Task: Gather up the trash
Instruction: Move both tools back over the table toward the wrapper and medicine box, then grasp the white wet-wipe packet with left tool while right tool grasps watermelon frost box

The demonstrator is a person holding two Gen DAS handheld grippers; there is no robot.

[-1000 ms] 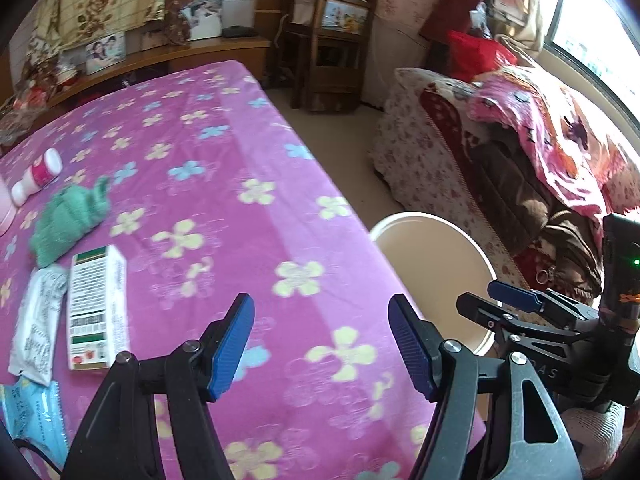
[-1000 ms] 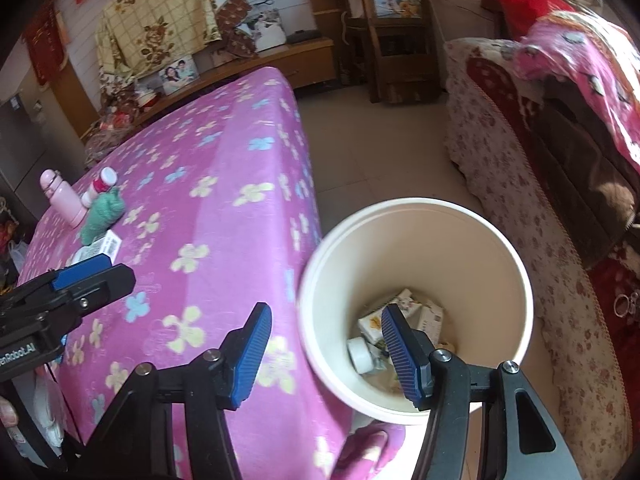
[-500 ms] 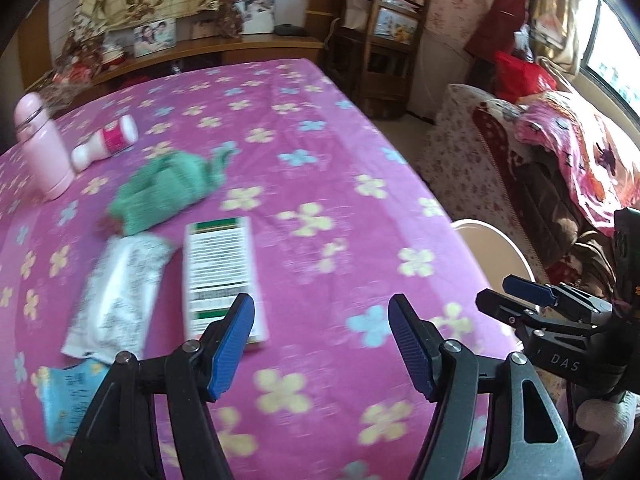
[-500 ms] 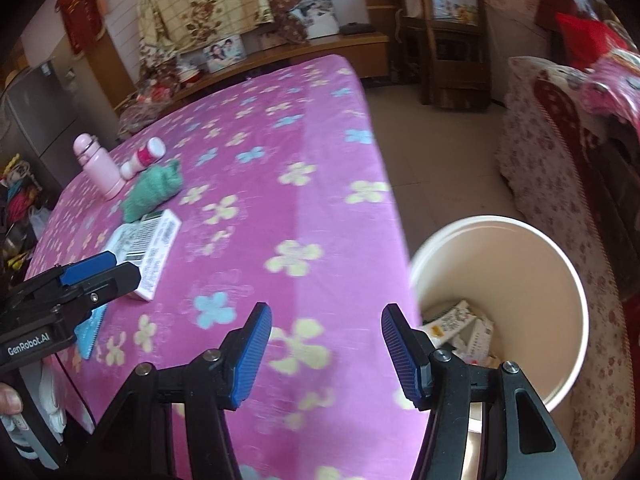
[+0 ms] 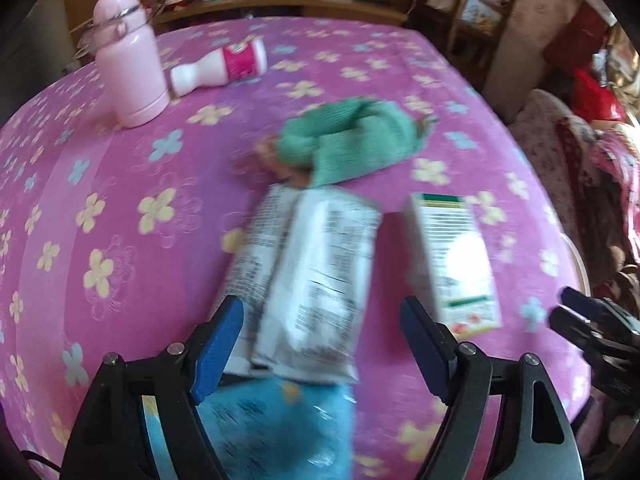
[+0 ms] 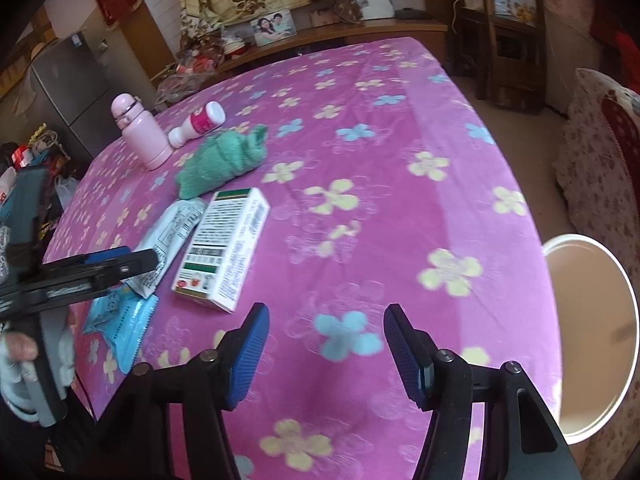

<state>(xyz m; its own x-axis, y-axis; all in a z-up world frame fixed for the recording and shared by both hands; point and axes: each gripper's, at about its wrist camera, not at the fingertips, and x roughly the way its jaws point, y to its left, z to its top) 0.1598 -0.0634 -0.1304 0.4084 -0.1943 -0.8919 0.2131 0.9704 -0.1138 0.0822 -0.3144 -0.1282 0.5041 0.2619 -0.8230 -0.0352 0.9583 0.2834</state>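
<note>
Just under the left gripper (image 5: 322,342), jaws wide and empty, a blue packet (image 5: 276,428) lies on the pink cloth (image 5: 120,248). A white wrapper (image 5: 308,280) sits between the open fingers, its near end seeming to overlap the packet. To its right lies a white carton (image 5: 456,260), close by but apart. Beyond them is a green rag (image 5: 352,144), with something brownish and blurred at its near edge. Farther back a pink flask (image 5: 130,60) stands upright and a small bottle (image 5: 220,68) lies on its side, its neck just beside the flask.

The right gripper (image 6: 326,350) hovers over bare cloth near the table edge, also wide and holding nothing. The bin (image 6: 592,336) stands on the floor off that edge, to the right; what it holds cannot be seen from here.

Judging by the aim, the wrapper is the next pick. Risks: the left view is smeared, so the gripper is likely moving fast; closing too early would pinch the cloth with the wrapper, or catch the packet as well. A thin flat wrapper may slide from the pads if only a corner is taken. Sweeping right could knock the carton. The rag and flask may not be trash, so grabbing them would be an error.
</note>
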